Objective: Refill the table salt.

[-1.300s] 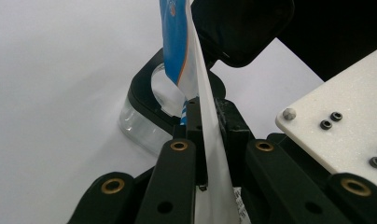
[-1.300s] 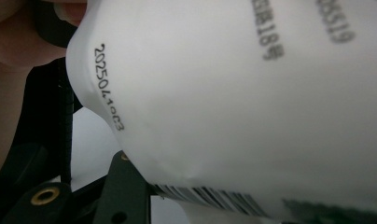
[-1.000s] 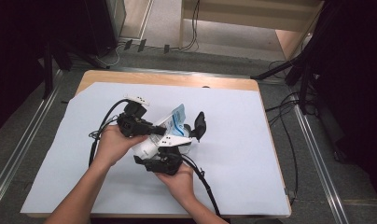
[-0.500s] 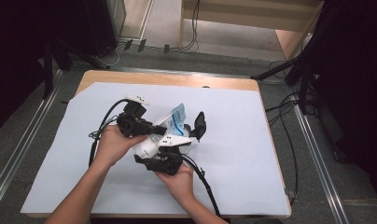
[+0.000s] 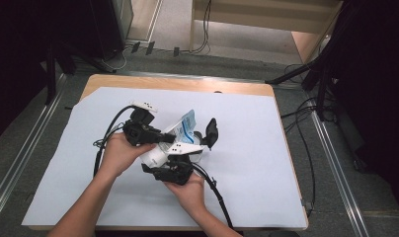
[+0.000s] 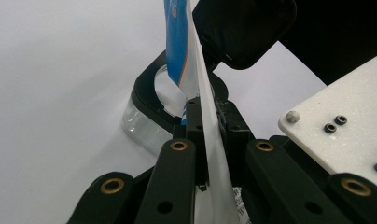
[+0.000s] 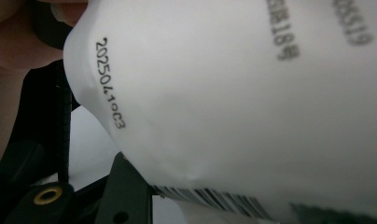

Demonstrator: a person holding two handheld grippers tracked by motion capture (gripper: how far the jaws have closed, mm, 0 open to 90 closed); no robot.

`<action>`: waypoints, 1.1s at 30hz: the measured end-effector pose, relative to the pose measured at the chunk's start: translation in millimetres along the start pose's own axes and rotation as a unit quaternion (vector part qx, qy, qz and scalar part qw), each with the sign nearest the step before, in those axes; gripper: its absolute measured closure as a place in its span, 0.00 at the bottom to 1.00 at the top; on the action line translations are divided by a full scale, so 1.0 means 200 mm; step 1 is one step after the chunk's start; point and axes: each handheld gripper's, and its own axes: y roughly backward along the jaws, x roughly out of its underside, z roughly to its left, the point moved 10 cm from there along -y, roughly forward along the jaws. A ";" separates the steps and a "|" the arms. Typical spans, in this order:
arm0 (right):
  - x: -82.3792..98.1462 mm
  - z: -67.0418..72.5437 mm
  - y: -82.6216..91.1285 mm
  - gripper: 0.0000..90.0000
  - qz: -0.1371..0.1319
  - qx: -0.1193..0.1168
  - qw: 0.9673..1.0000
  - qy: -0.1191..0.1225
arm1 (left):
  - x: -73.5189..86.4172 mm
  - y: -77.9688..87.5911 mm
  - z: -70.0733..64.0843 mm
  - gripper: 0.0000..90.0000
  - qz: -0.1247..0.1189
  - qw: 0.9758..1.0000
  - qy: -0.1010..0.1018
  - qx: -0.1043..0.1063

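A person stands at a table covered with a white sheet [image 5: 64, 197], both hands meeting over its middle. On the left, the left gripper [image 5: 160, 134] has its jaws pinched tight on the flat sealed edge of a white and blue pouch [image 5: 186, 126]. To the right, the right gripper [image 5: 187, 157] is partly closed around the pouch's plump white body. This looks like the opening step: next the two hands likely must pull apart to tear the seal. The pouch's front label is hidden; close up, its white back [image 7: 233, 93] shows a printed date code and a barcode.
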 end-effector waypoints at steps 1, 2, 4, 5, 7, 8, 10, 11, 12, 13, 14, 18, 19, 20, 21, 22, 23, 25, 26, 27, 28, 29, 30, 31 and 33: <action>0.00 0.00 0.00 0.68 0.001 0.000 1.000 0.000 | 0.00 0.00 0.00 0.96 0.000 1.000 0.000 0.000; 0.00 0.00 0.00 0.68 0.001 0.001 1.000 -0.001 | 0.00 0.00 0.00 0.96 0.000 1.000 0.000 -0.001; 0.00 0.00 0.00 0.68 0.002 0.001 1.000 -0.001 | 0.00 0.00 0.00 0.96 -0.001 1.000 0.000 -0.002; 0.00 0.00 0.00 0.68 0.002 0.001 1.000 -0.001 | 0.00 0.00 0.00 0.96 -0.001 1.000 0.000 -0.001; 0.00 0.00 0.00 0.68 0.004 0.000 1.000 -0.001 | 0.00 0.00 0.00 0.96 -0.002 1.000 0.001 -0.005; 0.00 0.00 0.00 0.68 0.004 -0.001 1.000 -0.001 | 0.00 0.00 0.00 0.97 -0.004 1.000 0.003 -0.005; 0.00 0.00 0.00 0.68 0.005 0.000 1.000 -0.001 | 0.00 -0.01 0.00 0.97 -0.002 1.000 0.006 -0.006; 0.00 -0.01 0.00 0.68 0.005 0.001 1.000 -0.001 | 0.00 -0.01 0.00 0.98 -0.003 1.000 0.006 -0.006; 0.00 -0.01 0.00 0.68 0.005 0.001 1.000 -0.001 | 0.00 -0.01 0.01 0.98 -0.003 1.000 0.006 -0.007; 0.00 -0.01 0.00 0.67 0.006 0.002 1.000 0.000 | -0.01 -0.01 0.01 0.98 -0.004 1.000 0.008 -0.007; 0.00 -0.01 0.00 0.66 0.005 0.004 1.000 0.001 | -0.01 -0.01 0.01 0.98 -0.004 1.000 0.008 -0.007; 0.00 0.00 0.00 0.64 0.007 0.009 1.000 0.005 | -0.01 -0.01 0.01 0.98 -0.005 1.000 0.010 -0.007; 0.00 -0.01 0.00 0.66 0.007 0.011 1.000 0.004 | -0.01 -0.01 0.01 0.98 -0.005 1.000 0.010 -0.007; 0.00 -0.01 0.00 0.67 0.007 0.011 1.000 0.004 | -0.01 -0.01 0.00 0.98 -0.006 1.000 0.009 -0.005; 0.00 -0.01 0.00 0.68 0.005 0.013 1.000 0.003 | -0.01 -0.01 0.00 0.98 -0.007 1.000 0.008 -0.005; 0.00 -0.01 0.00 0.68 0.005 0.012 1.000 0.002 | -0.01 -0.01 0.00 0.98 -0.007 1.000 0.007 -0.008; 0.00 -0.01 0.00 0.68 0.005 0.011 1.000 0.000 | -0.01 -0.01 0.00 0.97 -0.007 1.000 0.008 -0.007; 0.00 -0.01 0.00 0.68 0.003 0.010 1.000 -0.003 | -0.01 -0.01 0.00 0.97 -0.007 1.000 0.008 -0.003; 0.00 -0.01 0.00 0.68 0.004 0.009 1.000 -0.004 | -0.01 -0.01 0.00 0.97 -0.008 1.000 0.009 -0.002; 0.00 0.00 0.00 0.68 0.003 0.009 1.000 -0.005 | -0.01 -0.01 0.00 0.97 -0.009 1.000 0.009 -0.001; 0.00 0.00 0.00 0.69 0.001 0.006 1.000 -0.007 | -0.01 -0.01 0.00 0.96 -0.010 1.000 0.010 -0.001; 0.00 0.00 0.01 0.69 -0.001 0.004 1.000 -0.009 | -0.01 -0.01 0.00 0.96 -0.010 1.000 0.010 -0.001; -0.01 0.00 0.01 0.69 -0.002 0.002 1.000 -0.010 | -0.01 -0.01 0.00 0.96 -0.011 1.000 0.009 0.001; -0.01 0.00 0.01 0.69 -0.002 0.000 1.000 -0.010 | -0.01 0.00 0.00 0.95 -0.011 1.000 0.010 0.002; -0.01 0.00 0.01 0.69 -0.004 -0.002 1.000 -0.011 | -0.01 0.00 0.00 0.95 -0.012 1.000 0.009 0.003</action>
